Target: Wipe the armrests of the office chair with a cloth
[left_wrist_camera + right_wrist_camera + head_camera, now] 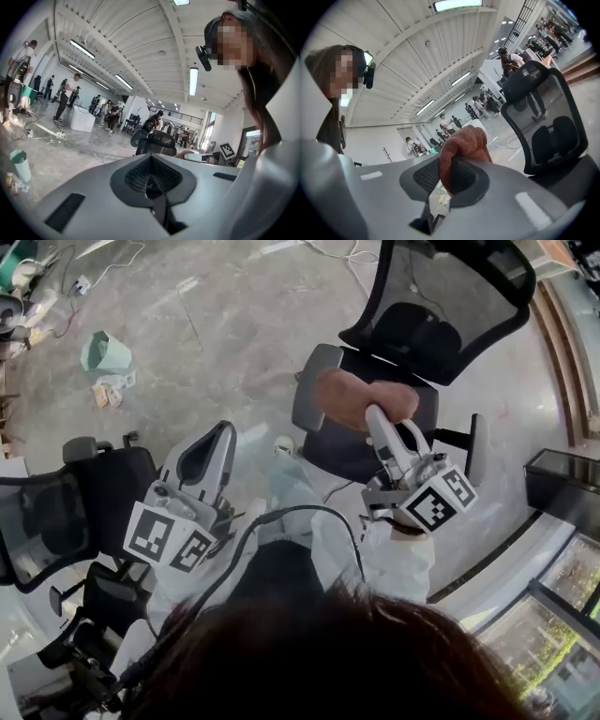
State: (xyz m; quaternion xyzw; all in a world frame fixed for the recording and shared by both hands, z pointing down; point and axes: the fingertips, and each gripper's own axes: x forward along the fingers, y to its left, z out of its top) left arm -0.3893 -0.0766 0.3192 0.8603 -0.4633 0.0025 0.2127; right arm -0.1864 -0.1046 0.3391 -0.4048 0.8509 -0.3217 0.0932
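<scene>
Two grey hand-held grippers showed (each carrying its marker cube). Nearest, the left gripper (pixel 212 448) hung with its jaws pressed together on nothing, beside a second black mesh chair (pixel 56 517). The right gripper (pixel 377 420) pinched the one rust-red fuzzy cloth (pixel 361 395), which lay over the inner edge of the grey padded armrest (pixel 307 390) of the black mesh-backed office chair (pixel 441 306). Whether cloth and pad touched was unclear. The chair's other armrest (pixel 478 448) stood well apart. Farthest, one pale green bin (pixel 105 352) sat on the concrete floor (pixel 216 324).

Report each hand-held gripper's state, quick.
Left hand-held gripper: closed, nothing between its jaws.
Right hand-held gripper: closed on the reddish-brown cloth.
</scene>
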